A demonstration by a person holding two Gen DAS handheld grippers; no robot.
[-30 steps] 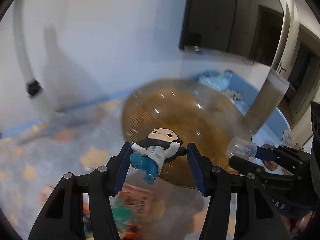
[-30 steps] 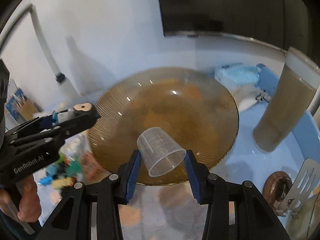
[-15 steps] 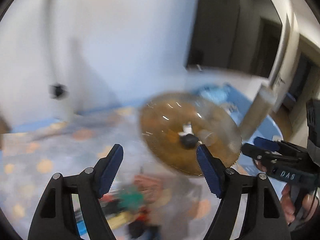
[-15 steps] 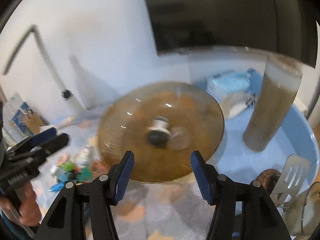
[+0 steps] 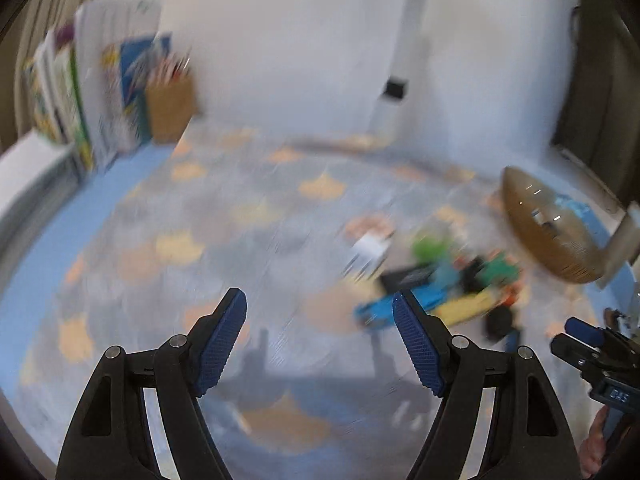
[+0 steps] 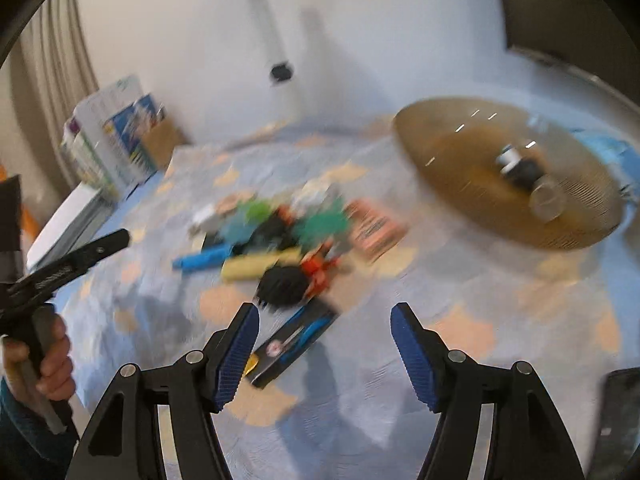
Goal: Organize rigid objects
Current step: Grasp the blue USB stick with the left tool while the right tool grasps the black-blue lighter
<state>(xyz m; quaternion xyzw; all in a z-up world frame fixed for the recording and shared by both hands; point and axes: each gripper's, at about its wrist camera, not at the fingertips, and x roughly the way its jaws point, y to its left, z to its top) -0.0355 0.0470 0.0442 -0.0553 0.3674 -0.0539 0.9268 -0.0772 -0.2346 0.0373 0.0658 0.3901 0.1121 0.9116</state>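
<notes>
White wall at the back, and below it a blue table (image 6: 480, 320) under a grey cloth with peach patches, both views smeared with motion blur. Left gripper (image 5: 319, 342) hangs above the cloth with its blue-padded fingers (image 5: 218, 344) spread wide and nothing between them. Right gripper (image 6: 323, 354) is the same story, pads (image 6: 414, 360) far apart, nothing held; just beyond its left pad lies a flat black package (image 6: 294, 344) with blue and red print. Past that sits the heap of small toys (image 6: 276, 236): a blue bar (image 6: 202, 261), a yellow block (image 6: 260, 266), a black spiky ball (image 6: 282, 286) touching an orange-red piece (image 6: 318, 272), green bits, and an orange-printed box (image 6: 374, 230) at the heap's right edge. Over to the right stands the amber ribbed glass bowl (image 6: 460, 184), well apart from the heap, and inside it rest a small black-and-white figure (image 6: 518, 166) and a clear cup (image 6: 548, 200), side by side. Books and a brown pen holder (image 5: 170, 106) line the far left corner. From the left wrist view the heap and the bowl sit off to the right, with the right gripper's tip showing at the lower right edge; the right wrist view catches the left gripper at far left, gripped by a bare hand (image 6: 50, 360).
</notes>
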